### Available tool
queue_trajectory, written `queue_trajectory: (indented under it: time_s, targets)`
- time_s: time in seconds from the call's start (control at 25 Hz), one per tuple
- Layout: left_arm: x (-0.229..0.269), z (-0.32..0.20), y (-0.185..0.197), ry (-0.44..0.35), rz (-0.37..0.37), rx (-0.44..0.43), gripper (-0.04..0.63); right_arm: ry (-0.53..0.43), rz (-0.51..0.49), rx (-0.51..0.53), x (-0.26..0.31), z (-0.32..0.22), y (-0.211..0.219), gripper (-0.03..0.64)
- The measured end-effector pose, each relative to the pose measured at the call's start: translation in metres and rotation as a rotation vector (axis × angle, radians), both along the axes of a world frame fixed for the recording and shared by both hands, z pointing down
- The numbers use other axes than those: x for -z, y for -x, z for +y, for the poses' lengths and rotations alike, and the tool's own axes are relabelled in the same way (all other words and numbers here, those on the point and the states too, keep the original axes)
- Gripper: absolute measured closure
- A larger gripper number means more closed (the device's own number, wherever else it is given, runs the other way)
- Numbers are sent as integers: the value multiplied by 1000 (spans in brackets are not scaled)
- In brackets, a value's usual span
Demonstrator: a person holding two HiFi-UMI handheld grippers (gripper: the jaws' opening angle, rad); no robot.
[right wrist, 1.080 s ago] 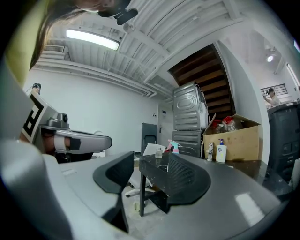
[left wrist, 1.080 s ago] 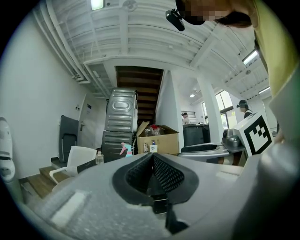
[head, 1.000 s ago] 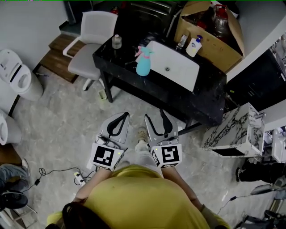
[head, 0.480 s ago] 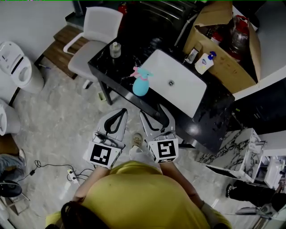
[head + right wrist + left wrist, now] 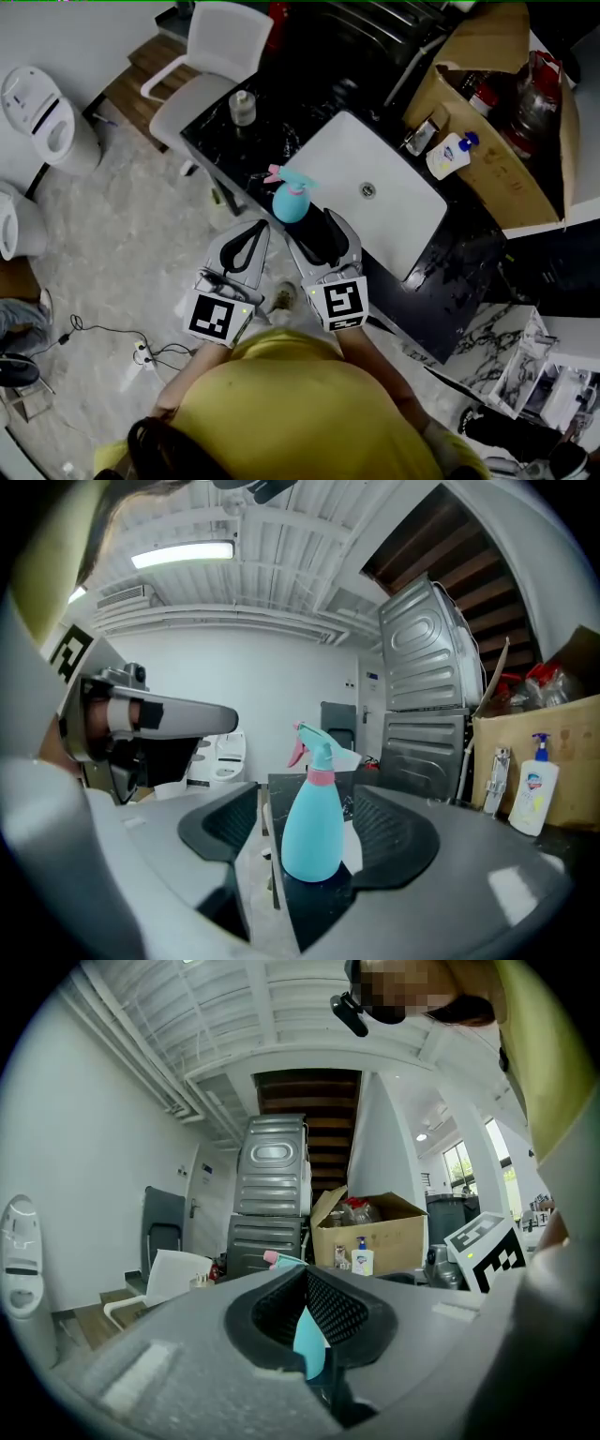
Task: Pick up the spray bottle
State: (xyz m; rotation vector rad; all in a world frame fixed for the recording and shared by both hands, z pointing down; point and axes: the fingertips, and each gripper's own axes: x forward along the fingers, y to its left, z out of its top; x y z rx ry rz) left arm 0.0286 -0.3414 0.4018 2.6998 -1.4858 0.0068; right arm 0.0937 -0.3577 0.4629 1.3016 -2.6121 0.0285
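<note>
The teal spray bottle (image 5: 290,201), with its pink trigger and collar, stands upright on the black marble countertop (image 5: 234,155), close to the counter's near edge and just beside the white sink basin (image 5: 347,155). The right gripper (image 5: 323,234) is held level in front of it with its jaws spread wide; they have just been opening. In the right gripper view the bottle sits in line with the gap, framed by the two dark pads, but neither pad touches it and it appears to stand just past the tips. From the head view the bottle lies a little toward that gripper's left jaw. The left gripper (image 5: 246,246) hangs alongside, over the floor beside the counter, with its jaw tips together and nothing gripped; the bottle shows only as a teal sliver beyond them. A small jar (image 5: 243,107) stands farther back on the counter, well apart from the bottle
</note>
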Motion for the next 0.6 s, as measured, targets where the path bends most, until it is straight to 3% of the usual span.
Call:
queue_trajectory:
  time_s: [0.6]
  targets:
    - [-22,-46,4,75,-69,-65,589,121,30,5,-45,-42,16,246]
